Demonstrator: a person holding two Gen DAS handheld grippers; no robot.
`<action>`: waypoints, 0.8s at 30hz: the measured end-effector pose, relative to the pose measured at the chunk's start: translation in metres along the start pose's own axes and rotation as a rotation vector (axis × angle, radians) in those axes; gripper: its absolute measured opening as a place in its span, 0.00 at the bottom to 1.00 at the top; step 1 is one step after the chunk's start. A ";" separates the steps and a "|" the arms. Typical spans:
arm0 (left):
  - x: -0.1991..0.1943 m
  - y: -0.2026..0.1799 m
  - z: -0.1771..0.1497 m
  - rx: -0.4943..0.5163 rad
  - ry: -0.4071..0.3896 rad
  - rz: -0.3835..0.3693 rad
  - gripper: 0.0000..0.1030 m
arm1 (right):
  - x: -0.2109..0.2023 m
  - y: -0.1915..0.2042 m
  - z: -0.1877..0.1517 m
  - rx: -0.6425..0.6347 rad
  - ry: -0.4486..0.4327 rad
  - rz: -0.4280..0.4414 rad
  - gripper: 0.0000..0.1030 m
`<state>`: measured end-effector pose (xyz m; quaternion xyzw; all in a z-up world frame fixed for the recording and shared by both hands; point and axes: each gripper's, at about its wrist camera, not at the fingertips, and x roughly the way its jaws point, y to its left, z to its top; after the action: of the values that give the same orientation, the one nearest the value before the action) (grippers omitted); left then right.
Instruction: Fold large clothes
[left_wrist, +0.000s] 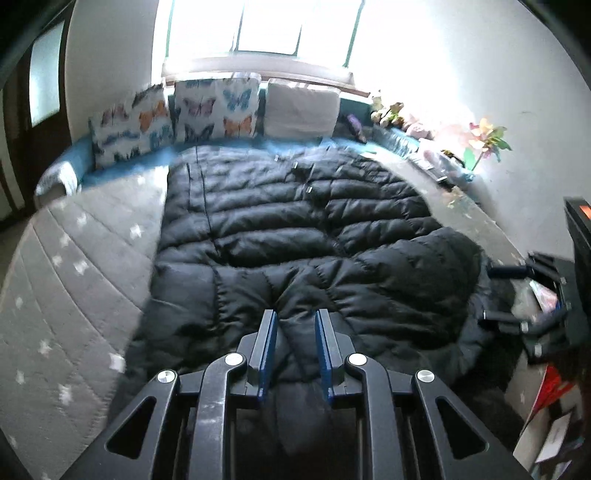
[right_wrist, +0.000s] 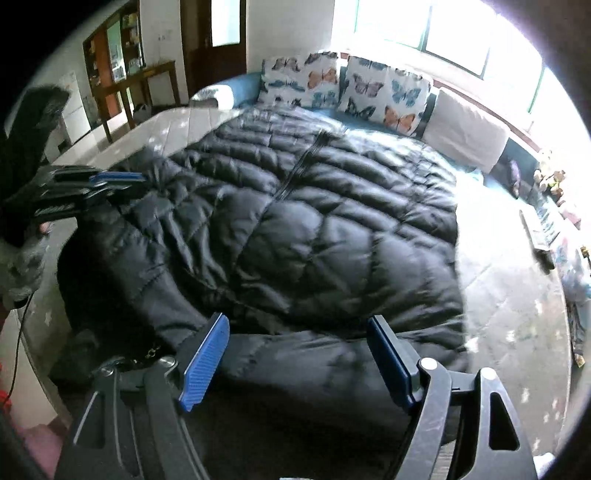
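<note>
A large black quilted puffer coat (left_wrist: 295, 236) lies spread on the grey bed, also in the right wrist view (right_wrist: 314, 229). My left gripper (left_wrist: 295, 317) is shut on a fold of the coat's near edge, fabric pinched between its blue pads. It also shows at the left of the right wrist view (right_wrist: 140, 179). My right gripper (right_wrist: 299, 325) is open, its blue pads wide apart over the coat's near edge. It shows at the right of the left wrist view (left_wrist: 487, 293).
A grey star-patterned bedspread (left_wrist: 74, 266) covers the bed. Butterfly pillows (left_wrist: 214, 110) and a white pillow (left_wrist: 301, 109) line the far side under a bright window. Toys and flowers (left_wrist: 484, 140) sit along the right wall. A wooden shelf (right_wrist: 118, 74) stands beyond the bed.
</note>
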<state>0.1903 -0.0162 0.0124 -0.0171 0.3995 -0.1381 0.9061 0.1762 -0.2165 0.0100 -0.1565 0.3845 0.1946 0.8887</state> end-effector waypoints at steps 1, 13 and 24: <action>-0.008 -0.001 0.000 0.015 -0.016 0.010 0.23 | -0.004 -0.005 0.001 0.007 -0.009 0.004 0.82; 0.022 0.032 -0.026 -0.053 0.055 -0.021 0.23 | 0.047 -0.037 -0.015 0.100 0.042 0.045 0.83; -0.003 0.022 -0.024 -0.013 0.065 0.012 0.23 | 0.006 -0.025 -0.022 -0.005 -0.024 -0.013 0.83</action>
<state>0.1766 0.0079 -0.0051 -0.0161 0.4296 -0.1306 0.8934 0.1776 -0.2465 -0.0057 -0.1587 0.3724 0.1916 0.8941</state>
